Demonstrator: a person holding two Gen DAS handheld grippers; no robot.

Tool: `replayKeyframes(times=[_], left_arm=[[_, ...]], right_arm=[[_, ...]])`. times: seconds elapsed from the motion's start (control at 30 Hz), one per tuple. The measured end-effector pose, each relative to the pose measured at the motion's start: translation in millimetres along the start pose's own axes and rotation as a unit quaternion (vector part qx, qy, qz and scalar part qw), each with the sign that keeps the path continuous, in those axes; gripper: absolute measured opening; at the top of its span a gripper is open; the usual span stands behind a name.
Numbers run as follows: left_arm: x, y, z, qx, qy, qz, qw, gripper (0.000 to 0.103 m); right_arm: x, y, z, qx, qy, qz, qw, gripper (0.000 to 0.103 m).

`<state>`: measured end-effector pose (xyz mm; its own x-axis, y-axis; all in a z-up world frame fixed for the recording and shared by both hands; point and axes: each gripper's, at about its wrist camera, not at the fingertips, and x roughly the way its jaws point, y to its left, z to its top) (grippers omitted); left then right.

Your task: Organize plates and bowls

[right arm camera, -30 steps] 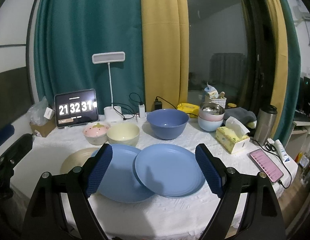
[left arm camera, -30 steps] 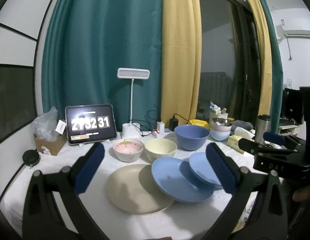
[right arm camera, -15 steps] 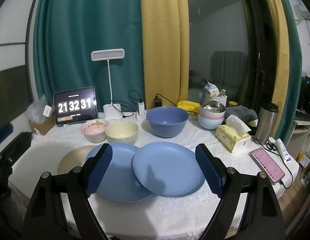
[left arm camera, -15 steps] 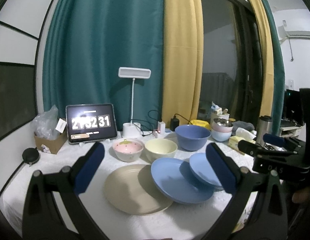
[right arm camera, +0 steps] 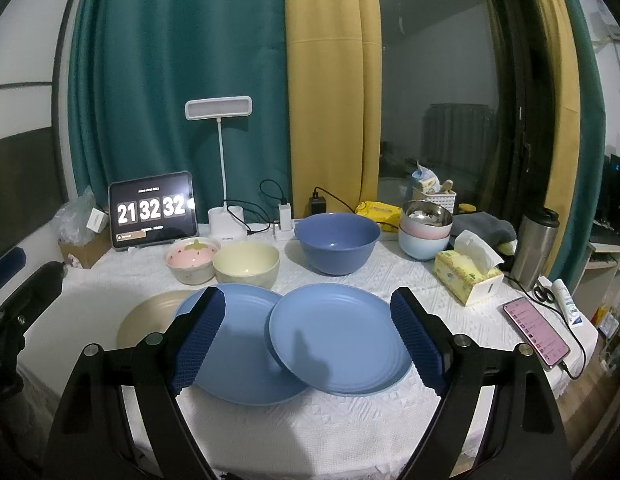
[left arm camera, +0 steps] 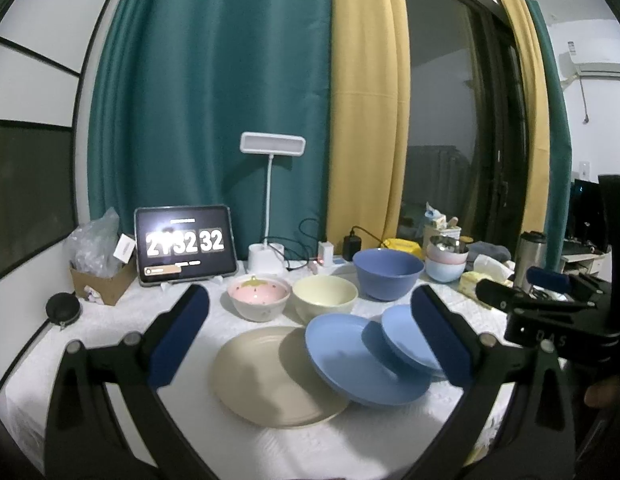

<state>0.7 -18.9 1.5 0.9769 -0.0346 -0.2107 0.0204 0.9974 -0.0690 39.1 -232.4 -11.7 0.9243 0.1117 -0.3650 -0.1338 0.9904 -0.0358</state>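
Three plates overlap on the white tablecloth: a beige plate (left arm camera: 270, 376), a blue plate (left arm camera: 349, 364) resting on it, and a second blue plate (right arm camera: 337, 340) on top at the right. Behind them stand a pink strawberry bowl (left arm camera: 258, 300), a cream bowl (left arm camera: 324, 297) and a large blue bowl (left arm camera: 388, 272). My left gripper (left arm camera: 310, 340) is open and empty, held above the table's front over the plates. My right gripper (right arm camera: 306, 340) is open and empty, framing the blue plates. The right gripper also shows in the left wrist view (left arm camera: 549, 312).
A tablet clock (right arm camera: 153, 210), a desk lamp (right arm camera: 226, 224) and chargers stand at the back. Stacked pink and pale blue bowls (right arm camera: 423, 232), a tissue box (right arm camera: 467, 276), a steel flask (right arm camera: 535, 248) and a phone (right arm camera: 535, 330) are at the right. A cardboard box (left arm camera: 102, 276) is at the left.
Both grippers have drifted slightly; the views shifted a little. No plate or bowl has moved. The clock ticked to 21:32:32.
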Motion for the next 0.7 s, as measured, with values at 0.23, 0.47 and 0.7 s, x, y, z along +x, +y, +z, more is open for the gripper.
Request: replayKeyframes(times=[0.23, 0.47, 0.7], left_arm=[[1, 0, 0, 0.001, 0.0, -0.001, 1.0, 0.101], [4, -1, 0, 0.004, 0.0, 0.0, 1.0, 0.101], [11, -7, 2, 0.009, 0.006, 0.0, 0.9999, 0.101]], right_arm=[[0, 1, 0, 0.0, 0.0, 0.0, 1.0, 0.088], [0, 1, -2, -0.001, 0.001, 0.0, 1.0, 0.088], [5, 3, -2, -0.003, 0.005, 0.003, 1.0, 0.088]])
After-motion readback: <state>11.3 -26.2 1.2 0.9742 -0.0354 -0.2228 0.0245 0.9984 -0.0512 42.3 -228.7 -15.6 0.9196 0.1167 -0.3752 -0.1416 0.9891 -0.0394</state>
